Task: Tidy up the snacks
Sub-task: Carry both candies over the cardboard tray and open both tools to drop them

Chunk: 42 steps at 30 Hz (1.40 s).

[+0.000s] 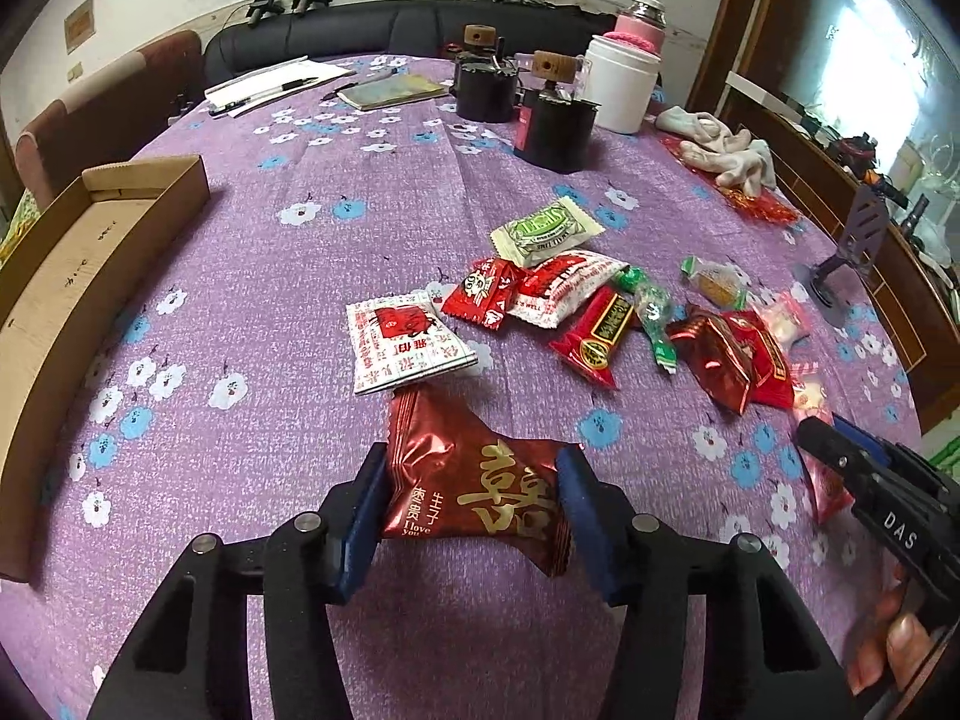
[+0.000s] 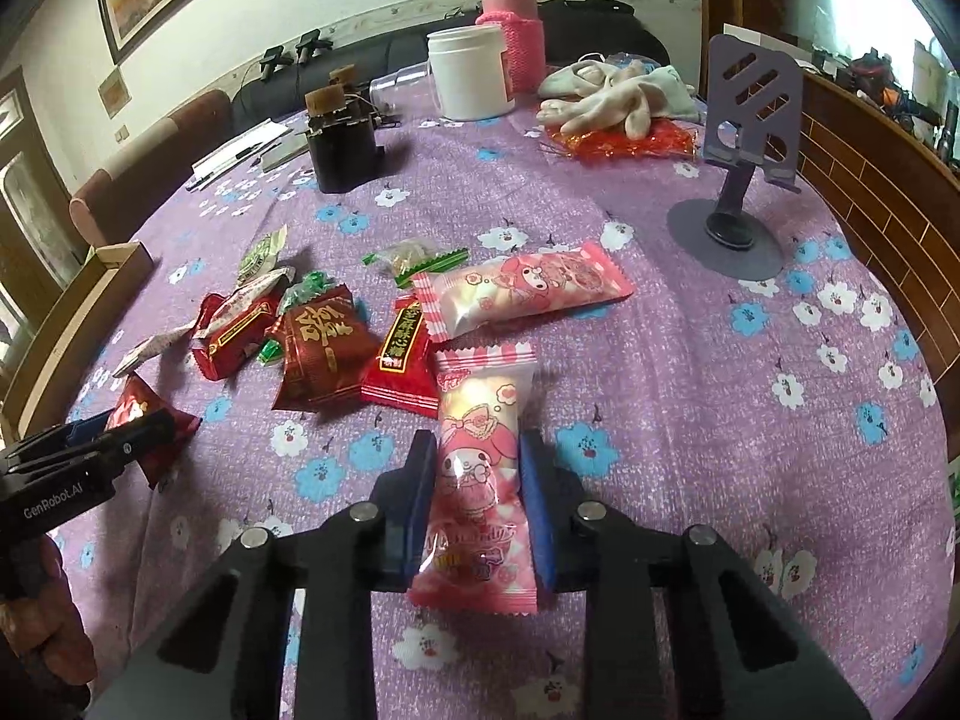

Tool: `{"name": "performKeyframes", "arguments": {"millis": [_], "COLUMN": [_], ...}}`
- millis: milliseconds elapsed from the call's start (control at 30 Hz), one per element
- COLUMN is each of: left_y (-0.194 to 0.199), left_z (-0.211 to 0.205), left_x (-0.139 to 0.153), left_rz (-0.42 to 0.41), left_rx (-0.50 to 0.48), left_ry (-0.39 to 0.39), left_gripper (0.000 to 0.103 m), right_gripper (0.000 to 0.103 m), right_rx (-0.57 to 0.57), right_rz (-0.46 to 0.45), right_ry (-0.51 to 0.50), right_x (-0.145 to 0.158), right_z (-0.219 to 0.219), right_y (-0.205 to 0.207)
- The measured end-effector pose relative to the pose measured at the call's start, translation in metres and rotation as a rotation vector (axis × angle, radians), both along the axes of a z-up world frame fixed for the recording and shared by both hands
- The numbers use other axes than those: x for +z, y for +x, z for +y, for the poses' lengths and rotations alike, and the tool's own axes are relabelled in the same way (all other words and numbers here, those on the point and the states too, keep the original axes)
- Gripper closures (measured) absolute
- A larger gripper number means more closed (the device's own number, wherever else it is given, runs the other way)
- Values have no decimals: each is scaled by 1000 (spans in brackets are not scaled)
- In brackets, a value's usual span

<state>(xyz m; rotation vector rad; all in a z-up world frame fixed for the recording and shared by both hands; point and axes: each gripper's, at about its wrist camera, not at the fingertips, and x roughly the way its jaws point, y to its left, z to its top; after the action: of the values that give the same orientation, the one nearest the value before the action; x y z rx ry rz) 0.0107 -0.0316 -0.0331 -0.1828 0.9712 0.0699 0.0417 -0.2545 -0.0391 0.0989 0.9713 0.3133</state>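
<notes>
My left gripper (image 1: 471,495) is shut on a dark red foil snack packet (image 1: 474,480) with gold characters, held just above the purple tablecloth. My right gripper (image 2: 477,480) is shut on a pink cartoon marshmallow packet (image 2: 477,474). A loose pile of snacks (image 1: 576,300) lies mid-table: red, white and green packets. A second pink marshmallow packet (image 2: 522,288) lies ahead of the right gripper. A shallow cardboard box (image 1: 90,252) stands open at the left edge. The right gripper also shows in the left wrist view (image 1: 840,450), and the left gripper in the right wrist view (image 2: 102,438).
Two black jars (image 1: 540,114) with wooden knobs, a white tub (image 1: 618,84), a pink flask (image 1: 642,24), gloves (image 1: 720,144) and papers (image 1: 270,84) sit at the far side. A purple phone stand (image 2: 744,144) stands at the right. Chairs and a sofa ring the table.
</notes>
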Motion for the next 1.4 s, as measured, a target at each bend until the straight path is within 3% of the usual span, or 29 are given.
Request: {"name": "performKeyframes", "arguments": {"millis": [400,667,1033,1167,1400], "left_y": [-26,-52,-89,-101,-108], "left_z": [3,31,118,168,249], "left_x": [29,56,75,75,68], "left_rz": [-77,-134,-166,-158,-111], "left_rx": [-37,5,151,227,343], "left_ry": [36,62,77,83,88], "left_gripper": [51,51,51,51,51], "right_gripper": [77,77,77,77,76], "right_rx": [21,100,294,372,564], "right_rz": [-61,-90,-120,-107,-82], "right_ry": [62,106,149,188,240], "right_x": [28,50,82,91,103], "right_z": [-6,21,113,151,265], "right_y": [-24,-36,-53,-59,-74]}}
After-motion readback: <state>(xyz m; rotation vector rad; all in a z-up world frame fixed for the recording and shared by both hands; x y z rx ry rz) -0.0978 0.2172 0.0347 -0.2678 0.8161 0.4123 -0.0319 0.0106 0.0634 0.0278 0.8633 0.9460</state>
